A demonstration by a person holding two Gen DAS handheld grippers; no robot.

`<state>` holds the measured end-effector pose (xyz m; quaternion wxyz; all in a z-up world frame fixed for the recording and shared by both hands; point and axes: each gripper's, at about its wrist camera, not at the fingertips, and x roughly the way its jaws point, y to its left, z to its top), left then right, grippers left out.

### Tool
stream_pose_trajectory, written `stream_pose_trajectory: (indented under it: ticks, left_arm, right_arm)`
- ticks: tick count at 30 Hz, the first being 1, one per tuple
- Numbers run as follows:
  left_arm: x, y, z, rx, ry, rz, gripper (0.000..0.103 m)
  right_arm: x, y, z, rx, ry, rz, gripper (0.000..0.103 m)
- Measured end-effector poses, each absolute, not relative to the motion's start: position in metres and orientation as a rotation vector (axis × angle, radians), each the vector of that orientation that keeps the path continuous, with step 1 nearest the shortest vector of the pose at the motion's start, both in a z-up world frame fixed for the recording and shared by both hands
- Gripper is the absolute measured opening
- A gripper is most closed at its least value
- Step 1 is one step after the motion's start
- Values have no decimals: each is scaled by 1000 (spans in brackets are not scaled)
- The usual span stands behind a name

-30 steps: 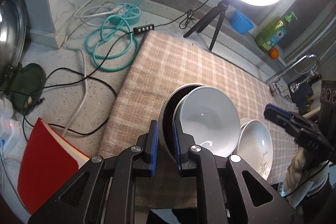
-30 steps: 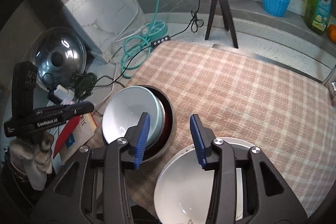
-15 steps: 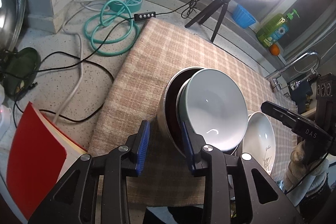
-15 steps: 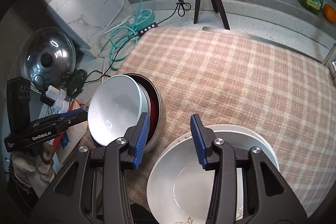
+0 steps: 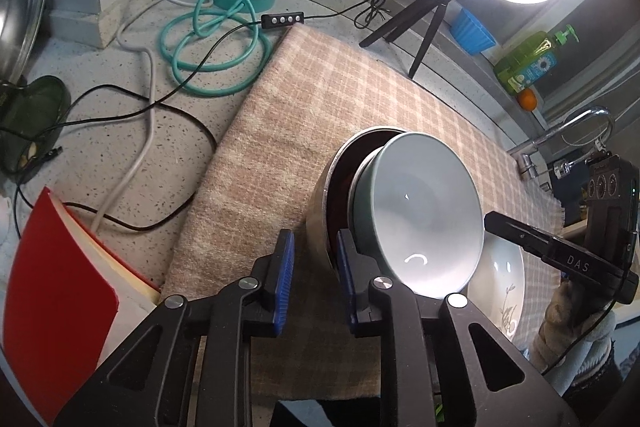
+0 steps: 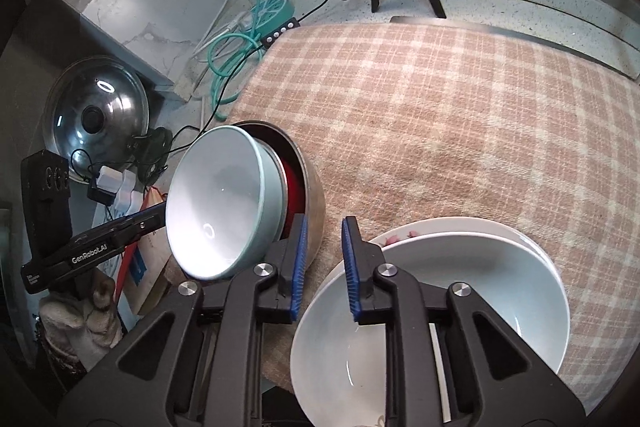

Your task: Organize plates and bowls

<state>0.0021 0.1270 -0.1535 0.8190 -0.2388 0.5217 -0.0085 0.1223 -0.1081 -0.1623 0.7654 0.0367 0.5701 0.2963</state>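
A pale green bowl (image 5: 424,223) leans tilted inside a steel bowl with a dark red inside (image 5: 320,211) on the checked cloth (image 5: 320,99). My left gripper (image 5: 314,275) is open, its jaws either side of the steel bowl's near rim. In the right wrist view the same pale bowl (image 6: 216,203) and steel bowl (image 6: 312,195) sit left of my right gripper (image 6: 323,263), which is open between them and a white bowl (image 6: 432,311) stacked on a white plate (image 6: 516,239). The white bowl also shows in the left wrist view (image 5: 504,279).
A red book (image 5: 56,291) lies at the left counter edge. Cables and a teal hose (image 5: 216,39) lie behind the cloth. A ring light on a tripod (image 5: 424,15), a blue cup (image 5: 472,31) and a soap bottle (image 5: 532,59) stand at the back. A pot lid (image 6: 96,111) leans at left.
My left gripper has opened from around the steel bowl's rim and drawn back slightly. The right gripper has moved forward and down, toward the gap between the bowls, its jaws a little narrower.
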Motion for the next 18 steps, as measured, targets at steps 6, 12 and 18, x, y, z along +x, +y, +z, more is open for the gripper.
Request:
stream_pose_trajectory:
  ticks: [6, 12, 18]
  left_arm:
    - [3, 127, -159, -529, 1108, -16, 17]
    - [7, 125, -163, -517, 1122, -30, 17]
    - [15, 123, -166, -482, 1138, -44, 17]
  right_arm:
    - [126, -99, -168, 72, 1266, 668, 17]
    - [129, -92, -175, 55, 1277, 659, 17]
    - [130, -88, -181, 50, 1294, 656, 16]
